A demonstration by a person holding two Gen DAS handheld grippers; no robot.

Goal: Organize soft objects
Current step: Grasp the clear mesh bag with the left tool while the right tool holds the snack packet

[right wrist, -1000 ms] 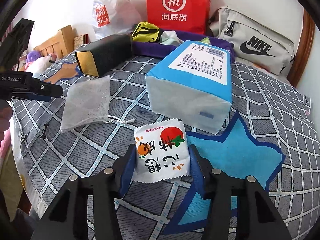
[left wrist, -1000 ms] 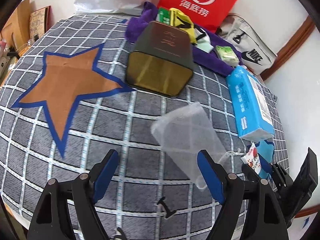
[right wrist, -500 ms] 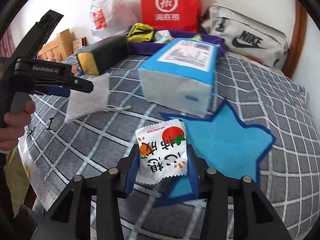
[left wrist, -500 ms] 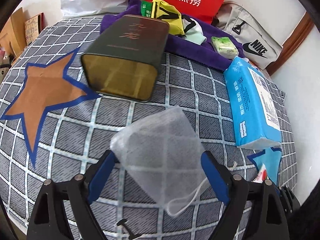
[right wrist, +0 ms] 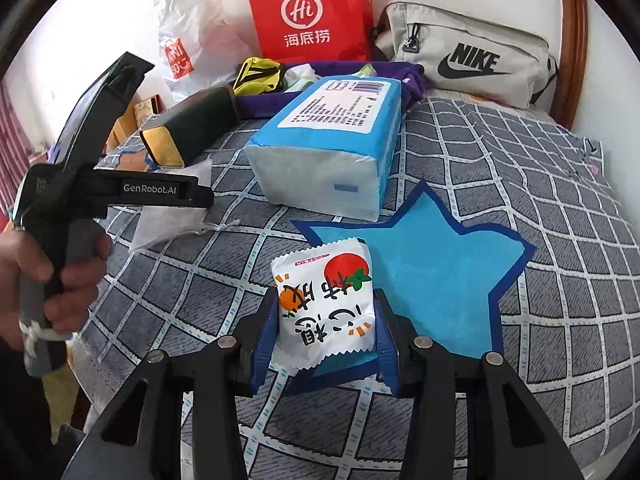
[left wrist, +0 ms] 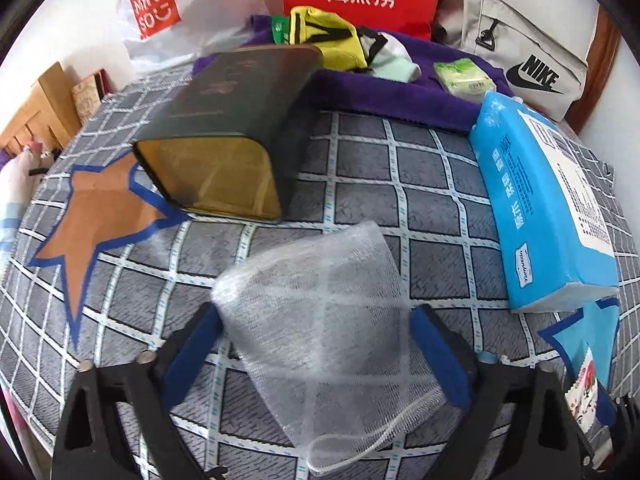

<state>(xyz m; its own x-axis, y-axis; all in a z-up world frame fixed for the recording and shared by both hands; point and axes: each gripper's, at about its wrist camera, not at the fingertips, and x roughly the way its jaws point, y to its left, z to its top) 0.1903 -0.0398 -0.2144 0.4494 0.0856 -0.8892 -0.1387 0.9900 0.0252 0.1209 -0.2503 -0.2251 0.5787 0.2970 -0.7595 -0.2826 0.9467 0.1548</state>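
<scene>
Left gripper [left wrist: 316,344] sliding forward since earlier frame, jaws just widening, now straddling mesh bag [left wrist: 324,320] lying flat on bedspread [left wrist: 432,176], long axis running away from gripper. Right gripper [right wrist: 326,336] clamping snack packet [right wrist: 324,304].

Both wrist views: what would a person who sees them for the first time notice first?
Probably the red paper bag with white Hi logo standing against the far wall, and the big blue tissue pack lying mid-bed on the grey checked bedspread. Close up, the right gripper is shut on a white snack packet with orange fruit print above a blue star, while the open left gripper straddles a white mesh drawstring pouch.
</scene>
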